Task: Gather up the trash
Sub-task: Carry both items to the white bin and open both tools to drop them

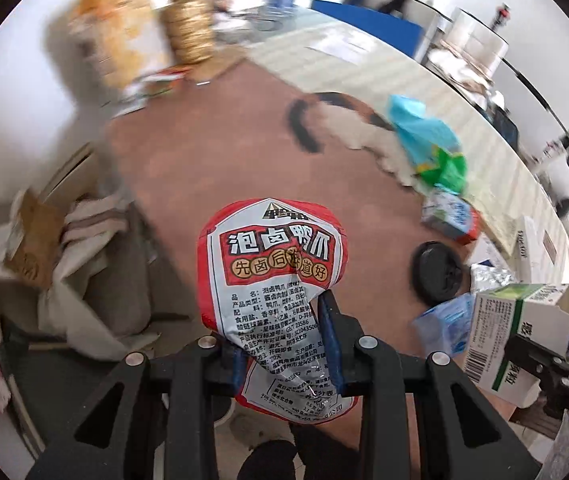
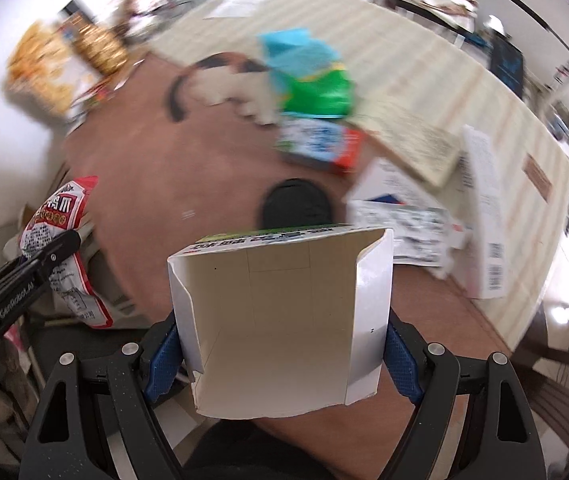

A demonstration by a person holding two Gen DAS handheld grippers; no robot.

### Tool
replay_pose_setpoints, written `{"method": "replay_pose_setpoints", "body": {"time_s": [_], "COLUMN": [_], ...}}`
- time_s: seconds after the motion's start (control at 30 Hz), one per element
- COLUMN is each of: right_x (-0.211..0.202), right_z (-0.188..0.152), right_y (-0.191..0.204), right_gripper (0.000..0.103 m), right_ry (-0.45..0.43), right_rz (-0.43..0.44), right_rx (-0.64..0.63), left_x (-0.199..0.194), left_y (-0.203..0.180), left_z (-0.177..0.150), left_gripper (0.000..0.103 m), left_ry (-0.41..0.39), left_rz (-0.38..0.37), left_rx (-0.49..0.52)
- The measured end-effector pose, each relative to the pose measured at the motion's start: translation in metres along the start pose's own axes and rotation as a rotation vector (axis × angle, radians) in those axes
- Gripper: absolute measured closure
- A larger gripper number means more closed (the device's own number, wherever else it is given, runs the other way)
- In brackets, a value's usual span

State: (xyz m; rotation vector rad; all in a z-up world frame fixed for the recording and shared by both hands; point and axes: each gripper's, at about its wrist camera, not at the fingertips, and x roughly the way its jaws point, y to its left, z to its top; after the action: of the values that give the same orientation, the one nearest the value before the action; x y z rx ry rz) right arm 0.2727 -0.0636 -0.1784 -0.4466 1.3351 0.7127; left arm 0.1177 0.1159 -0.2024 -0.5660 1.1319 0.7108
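left wrist view: a crinkled red and silver snack wrapper with printed writing [image 1: 272, 280] is squeezed between the blue pads of the left gripper [image 1: 284, 344] and is held up above the brown table [image 1: 212, 160]. the jaws are closed tight on its lower half. in the right wrist view, an open white cardboard box with a green printed side [image 2: 280, 312] is pinched between the blue pads of the right gripper [image 2: 284, 356]. the jaws are set wide, pressed on both side walls of the box, and its open end is turned to the camera.

more trash is seen on the table past the two held things. a round black lid [image 1: 438, 274] lies flat near the table edge. a small blue and white carton with a red end [image 2: 320, 144] lies farther off, and a blue and green plastic bag [image 2: 312, 76] is just behind it. a soft toy cat in white, orange and black [image 1: 336, 124] lies beside the bag. a bin filled with brown and white paper [image 1: 52, 264] is seen down at the left of the table. much of the far side is blurred.
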Motion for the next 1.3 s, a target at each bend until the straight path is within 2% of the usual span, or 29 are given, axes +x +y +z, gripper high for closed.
{"method": "replay_pose_setpoints", "body": {"time_s": [0.2, 0.33, 0.43, 0.53, 0.73, 0.87, 0.97, 1.0, 1.03, 1.1, 1.17, 1.3], "right_x": [0.026, 0.076, 0.121, 0.180, 0.328, 0.423, 0.491, 0.515, 0.529, 0.543, 0.550, 0.555], "right_z": [-0.036, -0.083, -0.114, -0.144, -0.197, -0.213, -0.233, -0.239, -0.245, -0.253, -0.263, -0.266], "right_y": [0.099, 0.169, 0.204, 0.230, 0.262, 0.271, 0.282, 0.285, 0.287, 0.292, 0.297, 0.305], "right_gripper": [0.017, 0.017, 0.017, 0.017, 0.017, 0.015, 0.011, 0.006, 0.001, 0.000, 0.000, 0.000], "right_ry": [0.060, 0.150, 0.213, 0.271, 0.385, 0.464, 0.553, 0.583, 0.585, 0.566, 0.523, 0.454], "right_rz": [0.080, 0.103, 0.102, 0.092, 0.086, 0.117, 0.176, 0.187, 0.176, 0.148, 0.089, -0.039], "right_rx": [-0.134, -0.257, -0.316, -0.350, -0.348, -0.330, -0.326, -0.334, -0.347, -0.387, -0.458, -0.571], "left_x": [-0.008, 0.019, 0.059, 0.115, 0.235, 0.300, 0.334, 0.342, 0.346, 0.352, 0.352, 0.338], "left_y": [0.101, 0.166, 0.211, 0.249, 0.300, 0.324, 0.338, 0.342, 0.346, 0.350, 0.356, 0.356], "left_z": [-0.065, -0.119, -0.161, -0.206, -0.274, -0.312, -0.335, -0.341, -0.347, -0.361, -0.373, -0.384], "left_gripper": [0.075, 0.075, 0.075, 0.075, 0.074, 0.061, 0.035, 0.029, 0.026, 0.009, 0.005, 0.005], "left_ry": [0.032, 0.099, 0.170, 0.250, 0.392, 0.433, 0.453, 0.437, 0.438, 0.451, 0.457, 0.437], "left_rz": [0.041, 0.052, 0.048, 0.029, -0.012, -0.053, -0.042, -0.044, -0.039, 0.000, 0.034, 0.133], "left_rx": [-0.174, -0.313, -0.414, -0.511, -0.646, -0.717, -0.747, -0.767, -0.781, -0.790, -0.790, -0.749]}}
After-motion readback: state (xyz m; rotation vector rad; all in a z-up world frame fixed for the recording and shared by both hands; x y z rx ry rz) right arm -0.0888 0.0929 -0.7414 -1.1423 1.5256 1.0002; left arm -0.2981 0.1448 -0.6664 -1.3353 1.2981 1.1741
